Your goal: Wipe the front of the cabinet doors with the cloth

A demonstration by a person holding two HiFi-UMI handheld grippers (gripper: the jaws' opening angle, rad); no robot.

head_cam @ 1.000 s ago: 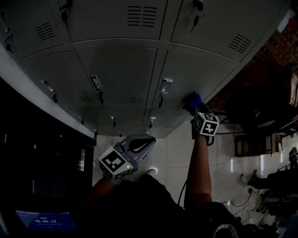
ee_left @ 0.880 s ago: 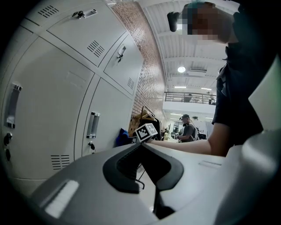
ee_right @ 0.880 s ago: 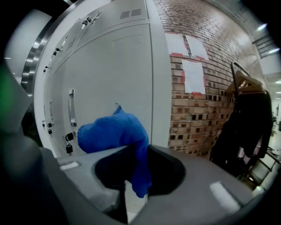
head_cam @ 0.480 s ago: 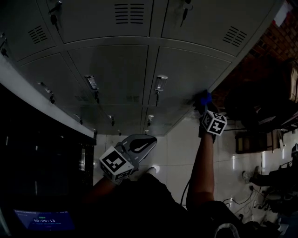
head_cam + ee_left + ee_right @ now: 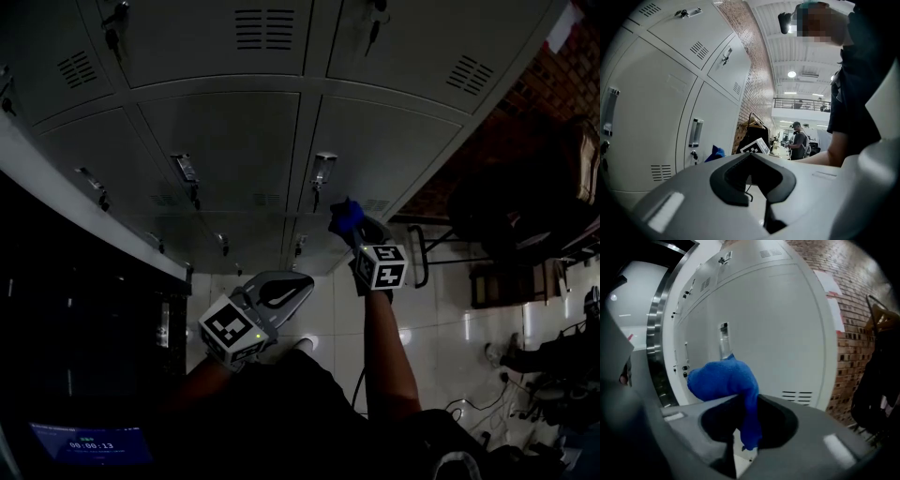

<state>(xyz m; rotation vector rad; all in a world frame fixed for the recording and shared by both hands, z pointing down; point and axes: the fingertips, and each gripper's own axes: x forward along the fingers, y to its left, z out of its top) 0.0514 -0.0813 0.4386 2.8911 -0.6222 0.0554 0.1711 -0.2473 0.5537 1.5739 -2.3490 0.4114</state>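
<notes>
Sweep of cloth (image 5: pixel 345 217) leftward across cabinet door (image 5: pixel 403 141), wiping underway; right gripper (image 5: pixel 354 230) jaws clamped on it, left gripper (image 5: pixel 286 291) jaws together, empty.

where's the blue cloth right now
In the head view, right of centre: the blue cloth is pinched in the right gripper, held up to the right-hand cabinet door, just beside its handle.

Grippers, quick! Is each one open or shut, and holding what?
The left gripper is shut, holding nothing.
The right gripper is shut on the blue cloth.
</notes>
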